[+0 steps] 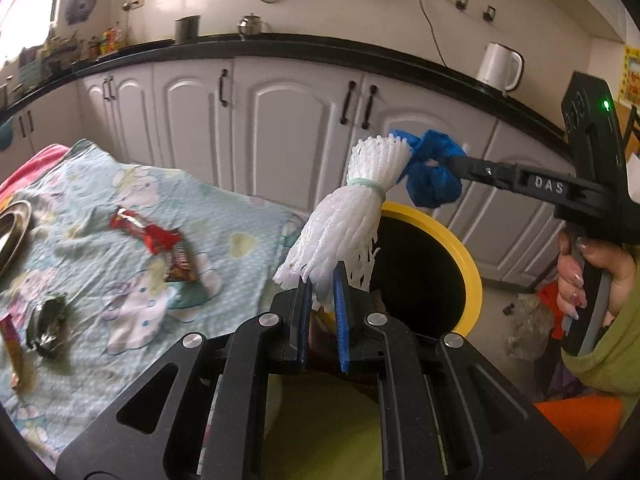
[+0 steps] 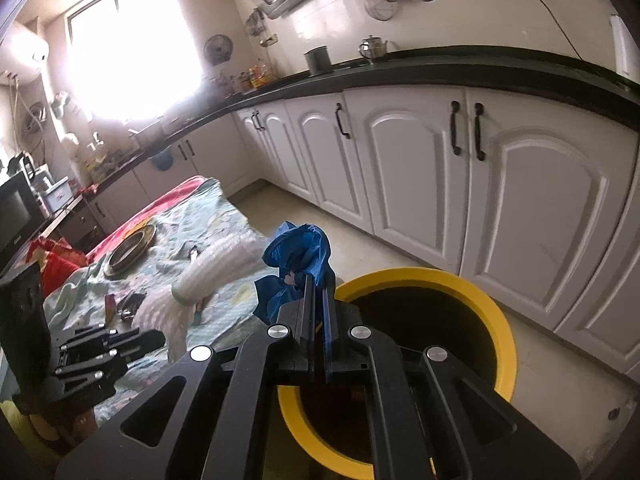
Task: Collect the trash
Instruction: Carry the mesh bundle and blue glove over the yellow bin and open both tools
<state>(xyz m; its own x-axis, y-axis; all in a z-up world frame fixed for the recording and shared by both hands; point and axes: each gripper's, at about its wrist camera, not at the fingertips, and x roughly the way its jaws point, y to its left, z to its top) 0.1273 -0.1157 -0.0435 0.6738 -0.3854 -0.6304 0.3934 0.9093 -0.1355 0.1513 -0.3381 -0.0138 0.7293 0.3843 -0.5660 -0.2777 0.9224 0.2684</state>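
holding two bits of trash near the yellow bin point(image 2: 496, 308), both tongs are pinched tight. left gripper point(image 1: 322, 284) grips one white foam net point(image 1: 352, 208), up beside the bin's rim. right gripper point(image 2: 318, 280) grips one blue crumpled glove point(image 2: 298, 256), just by the rim, not yet dropped in. i think the job is about half done. left on the bed cloth point(image 1: 120, 320): one red wrapper point(image 1: 148, 232), one brown wrapper point(image 1: 182, 266), one dark shiny wrapper point(image 1: 48, 326). one metal plate point(image 1: 12, 228) sits there too.
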